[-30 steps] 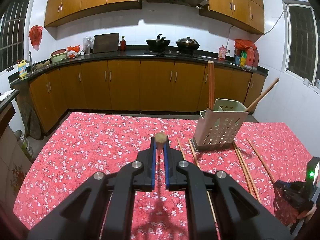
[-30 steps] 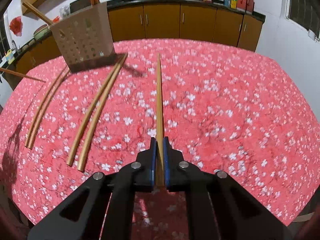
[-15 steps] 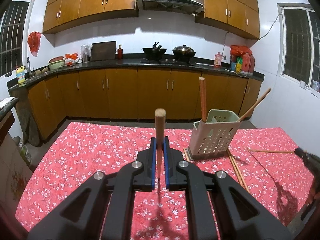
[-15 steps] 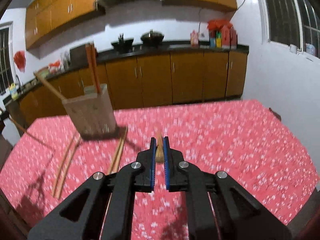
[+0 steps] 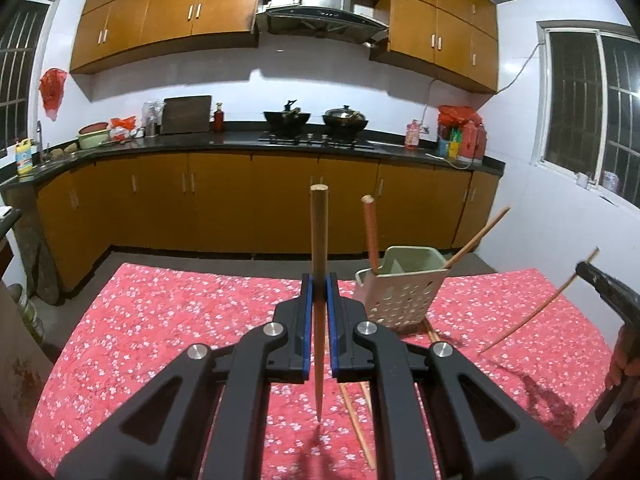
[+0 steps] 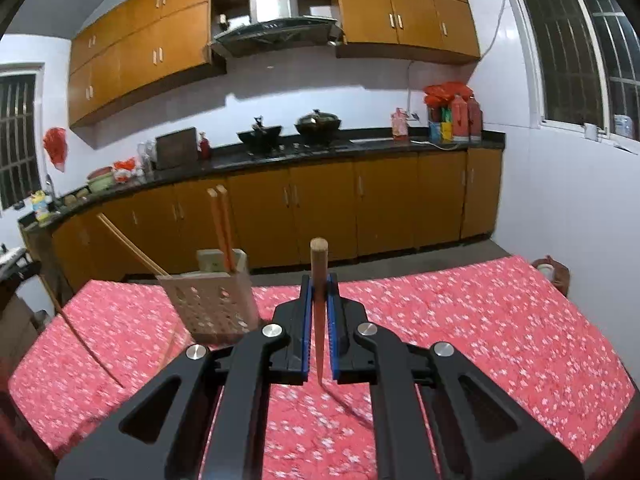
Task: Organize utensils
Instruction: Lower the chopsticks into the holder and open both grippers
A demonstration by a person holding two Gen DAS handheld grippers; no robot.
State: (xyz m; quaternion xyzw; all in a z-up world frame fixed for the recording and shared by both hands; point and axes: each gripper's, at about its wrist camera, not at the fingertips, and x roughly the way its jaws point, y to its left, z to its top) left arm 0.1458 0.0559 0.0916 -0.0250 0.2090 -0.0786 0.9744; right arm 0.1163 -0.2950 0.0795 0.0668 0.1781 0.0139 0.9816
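Note:
My left gripper (image 5: 319, 280) is shut on a wooden chopstick (image 5: 319, 232) that stands nearly upright, thick end up, above the red floral tablecloth (image 5: 160, 320). Just right of it stands the beige perforated utensil holder (image 5: 404, 300) with chopsticks (image 5: 370, 232) in it. Loose chopsticks (image 5: 356, 416) lie on the cloth in front of the holder. My right gripper (image 6: 319, 280) is shut on another chopstick (image 6: 319, 264), held up off the table with the holder (image 6: 212, 304) to its left. That right gripper (image 5: 588, 272) and its chopstick (image 5: 536, 312) also show at the left wrist view's right edge.
A person's hand (image 5: 624, 360) shows at the right edge. Behind the table runs a dark counter (image 5: 240, 144) with woks (image 5: 286, 116), bottles and brown cabinets below. A low stool with a cup (image 6: 548, 272) stands off the table's far right corner.
Both grippers rose and tipped up towards level. The right one lifted its chopstick off the cloth. Each held chopstick now stands upright in its view, and the right gripper has come into the left view.

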